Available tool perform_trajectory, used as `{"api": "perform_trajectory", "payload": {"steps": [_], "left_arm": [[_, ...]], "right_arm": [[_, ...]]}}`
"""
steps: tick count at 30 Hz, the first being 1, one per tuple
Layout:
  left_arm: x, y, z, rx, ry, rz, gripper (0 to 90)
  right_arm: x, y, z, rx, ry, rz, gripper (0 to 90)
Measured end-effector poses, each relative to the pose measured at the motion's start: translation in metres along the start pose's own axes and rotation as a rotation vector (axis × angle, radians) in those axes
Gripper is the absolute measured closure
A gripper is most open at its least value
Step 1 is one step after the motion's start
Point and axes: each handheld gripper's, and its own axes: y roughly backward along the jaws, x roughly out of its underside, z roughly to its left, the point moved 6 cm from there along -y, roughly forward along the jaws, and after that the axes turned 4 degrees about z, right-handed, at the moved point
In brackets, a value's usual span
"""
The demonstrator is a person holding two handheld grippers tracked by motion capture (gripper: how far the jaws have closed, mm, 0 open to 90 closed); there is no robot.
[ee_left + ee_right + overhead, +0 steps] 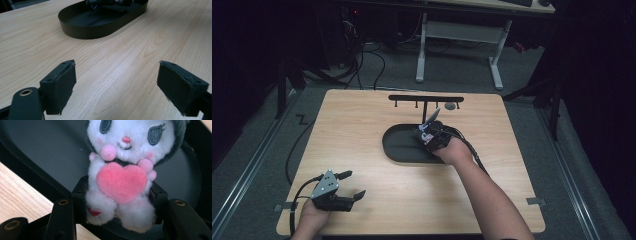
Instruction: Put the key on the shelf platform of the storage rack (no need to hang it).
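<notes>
The right hand-held gripper (120, 200) is clamping a small white plush toy with a dark hood and a pink felt heart on its chest (121, 170), its two black jaws pressing in on the toy's lower body from either side, just below the heart. In the right gripper view the toy is sitting upright between the jaws, facing the camera, with its feet hanging level with the jaw tips and its head rising above them. Behind and beneath it, the flat floor of a black oval tray with a low wall (40, 150) is lying, and a strip of the pale wooden surface (20, 195) is showing past the tray's rim. In the high view the right hand-held gripper (428, 132) is hovering over the right half of the tray (397, 147), near the middle of the surface (362, 125); whether the toy is touching the tray floor I cannot tell. Just behind the tray, a black T-shaped rack with small hooks (426, 99) is standing.

The left hand-held gripper (116, 85) is resting at the near left corner of the surface, well apart from the tray, its jaws standing wide with bare wood between them.
</notes>
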Motion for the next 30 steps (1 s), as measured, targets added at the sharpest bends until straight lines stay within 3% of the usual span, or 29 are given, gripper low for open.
{"api": "perform_trajectory", "payload": {"steps": [3, 16, 30], "left_arm": [[0.000, -0.001, 0.001, -0.003, 0.002, 0.004, 16.2], [0.000, -0.003, 0.000, 0.000, -0.005, 0.010, 16.4], [0.000, -0.003, 0.000, -0.001, -0.006, 0.016, 16.3]], "right_arm": [[0.002, -0.002, -0.002, 0.003, 0.016, 0.002, 47.9], [0.016, -0.012, -0.008, -0.010, 0.000, 0.029, 46.4], [0.014, -0.008, -0.007, -0.037, -0.022, -0.015, 32.6]]}}
